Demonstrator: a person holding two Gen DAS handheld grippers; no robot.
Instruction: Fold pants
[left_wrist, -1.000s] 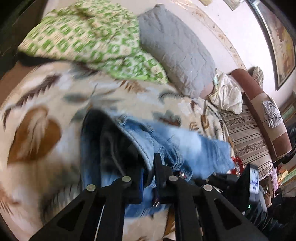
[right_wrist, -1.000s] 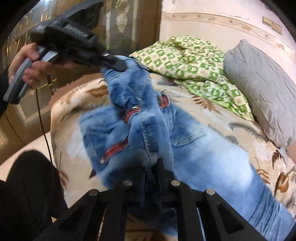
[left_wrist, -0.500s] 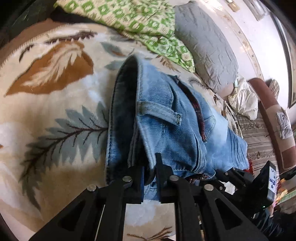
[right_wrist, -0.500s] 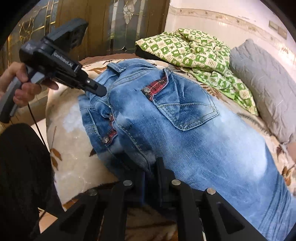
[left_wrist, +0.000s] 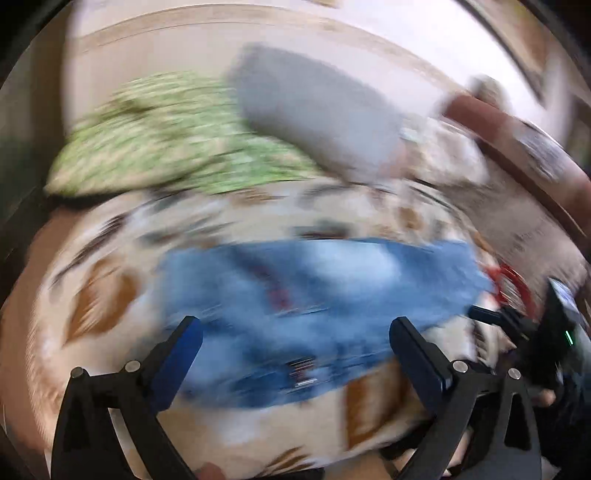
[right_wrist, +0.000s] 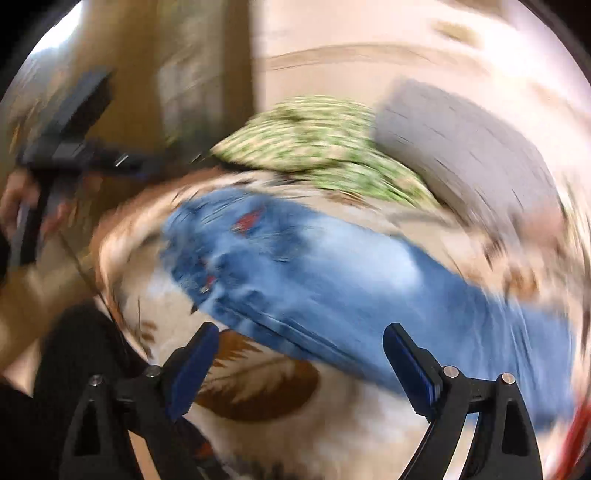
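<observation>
The blue jeans lie flat on the leaf-patterned bedspread, folded lengthwise, waist to the left. Both views are motion-blurred. My left gripper is open and empty, held just in front of the jeans' near edge. My right gripper is open and empty, over the near edge of the jeans. The left gripper also shows in the right wrist view, lifted at the far left in a hand. The right gripper shows in the left wrist view at the right edge.
A green patterned blanket and a grey pillow lie at the head of the bed. A brown sofa stands to the right. A wooden door is behind the bed on the left.
Both grippers have let go of the jeans and opened wide. The jeans now lie flat on the bed. Both grippers have pulled back from them.
</observation>
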